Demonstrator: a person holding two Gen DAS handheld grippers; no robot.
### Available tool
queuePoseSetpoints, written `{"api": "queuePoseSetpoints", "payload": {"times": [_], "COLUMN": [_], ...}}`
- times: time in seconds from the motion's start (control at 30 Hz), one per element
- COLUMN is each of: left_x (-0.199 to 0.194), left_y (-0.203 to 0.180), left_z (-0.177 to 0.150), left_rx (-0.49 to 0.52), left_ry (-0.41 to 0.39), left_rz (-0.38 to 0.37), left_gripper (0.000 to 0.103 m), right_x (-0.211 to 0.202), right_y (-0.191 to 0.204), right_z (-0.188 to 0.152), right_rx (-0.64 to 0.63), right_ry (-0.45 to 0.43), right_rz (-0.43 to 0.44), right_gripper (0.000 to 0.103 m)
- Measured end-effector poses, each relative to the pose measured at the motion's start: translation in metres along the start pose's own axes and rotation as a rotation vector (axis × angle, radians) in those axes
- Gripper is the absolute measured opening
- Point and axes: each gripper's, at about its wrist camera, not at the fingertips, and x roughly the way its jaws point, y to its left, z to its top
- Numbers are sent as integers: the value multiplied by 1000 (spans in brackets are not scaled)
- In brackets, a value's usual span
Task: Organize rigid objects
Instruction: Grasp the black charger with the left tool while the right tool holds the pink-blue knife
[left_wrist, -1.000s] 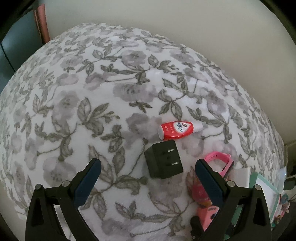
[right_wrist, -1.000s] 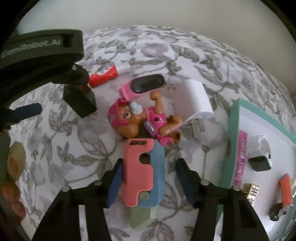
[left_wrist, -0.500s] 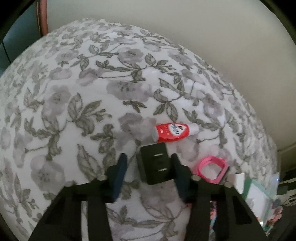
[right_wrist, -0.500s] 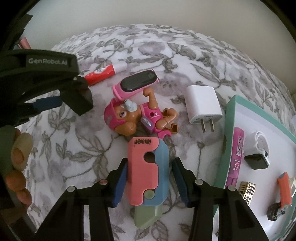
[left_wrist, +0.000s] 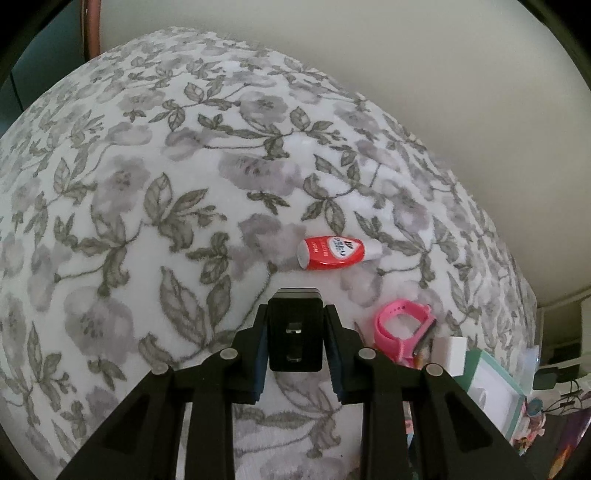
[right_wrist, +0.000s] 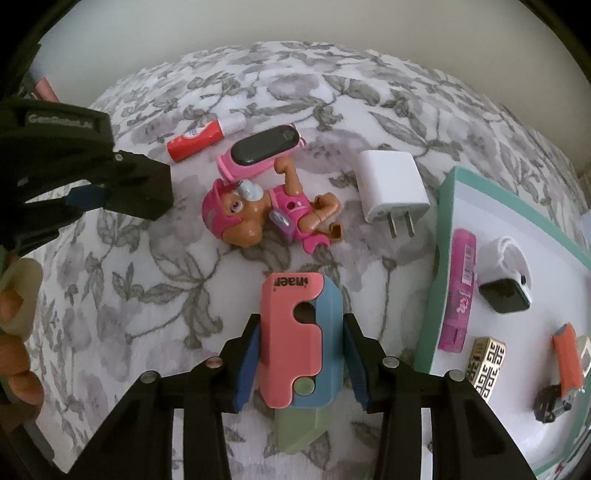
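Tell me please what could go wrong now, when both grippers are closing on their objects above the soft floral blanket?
1. The left gripper is closing on the black charger; its smooth sides might slip during the lift.
2. The right gripper is closing around the pink and blue folding toy. Its pink part seems hinged, so it could swing open.
3. The toy dog figure lies close ahead; a forward move may knock it.

Cover: floral blanket (left_wrist: 155, 221), white with grey flowers and leaves, spread under everything.
Backdrop: plain cream wall (left_wrist: 406, 92) behind the blanket.
Far left: dark teal panel (left_wrist: 33, 70) beside a reddish-brown post (left_wrist: 90, 29).
Lower right: dark cables (left_wrist: 561, 384), blurred.
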Motion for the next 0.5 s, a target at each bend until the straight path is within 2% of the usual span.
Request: {"api": "queuePoseSetpoints", "payload": {"times": [0.3,0.5], "left_x": [-26,-51], "left_y": [-13,-22], "left_z": [-8,-10], "left_rx": [49,80], "left_ry": [-38,-92], "left_rz": [-16,-18], "left_gripper": [29,29], "right_x": [-29,-63], "right_y": [-17,-28], "right_z": [-9,-11], "right_rx": [52,81], "right_ry": [-47,-127], "right_rz": [34,49], "right_gripper": [44,44]}}
